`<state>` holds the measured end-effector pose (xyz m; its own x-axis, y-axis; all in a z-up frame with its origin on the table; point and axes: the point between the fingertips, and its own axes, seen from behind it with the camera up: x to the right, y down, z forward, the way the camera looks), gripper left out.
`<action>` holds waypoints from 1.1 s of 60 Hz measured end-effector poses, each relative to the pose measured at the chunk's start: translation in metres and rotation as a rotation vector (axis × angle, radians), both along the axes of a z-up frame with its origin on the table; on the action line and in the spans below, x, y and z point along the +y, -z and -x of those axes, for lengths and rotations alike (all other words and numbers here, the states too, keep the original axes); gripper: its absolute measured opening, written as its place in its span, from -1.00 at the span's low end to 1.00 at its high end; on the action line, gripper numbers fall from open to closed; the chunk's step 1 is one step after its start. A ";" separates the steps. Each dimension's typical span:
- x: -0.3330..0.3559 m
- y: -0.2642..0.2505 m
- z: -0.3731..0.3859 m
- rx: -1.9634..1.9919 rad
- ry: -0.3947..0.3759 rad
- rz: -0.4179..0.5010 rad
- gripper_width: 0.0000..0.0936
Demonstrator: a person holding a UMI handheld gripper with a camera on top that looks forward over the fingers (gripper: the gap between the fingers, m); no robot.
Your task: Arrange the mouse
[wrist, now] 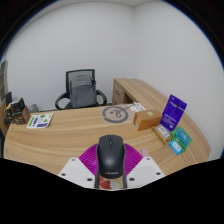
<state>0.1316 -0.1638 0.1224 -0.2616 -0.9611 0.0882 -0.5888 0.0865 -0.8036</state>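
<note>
Sitting between the two fingers of the hand-held gripper (110, 170) is a black mouse (110, 157), its sides against the purple pads (92, 158), so the fingers look closed on it, narrowed to the width of its body; whether the mouse rests on the wooden surface (70, 135) or is lifted just clear of it cannot be told; the surface is L-shaped, with one wing running off to the right; beyond the mouse, near the middle, lies a round grey disc (115, 115); further right stands a small cardboard box (147, 119), and beside it an upright purple box (174, 110); a teal packet (179, 142) lies near the right edge; on the left lies a printed booklet (41, 120); behind the surface stands a black office chair (81, 89) against a pale wall.
</note>
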 end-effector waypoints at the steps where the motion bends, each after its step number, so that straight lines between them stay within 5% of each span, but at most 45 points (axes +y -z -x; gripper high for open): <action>1: -0.006 0.009 0.003 0.012 0.004 -0.002 -0.34; 19: -0.033 0.129 0.037 0.133 -0.013 -0.058 -0.28; 28: -0.030 0.141 0.041 0.129 -0.019 -0.080 0.07; 31: -0.035 0.138 0.043 0.130 -0.009 -0.066 0.57; 33: -0.038 0.131 0.043 0.125 -0.012 -0.046 0.88; 66: 0.089 -0.127 0.178 -0.025 -0.119 -0.023 0.86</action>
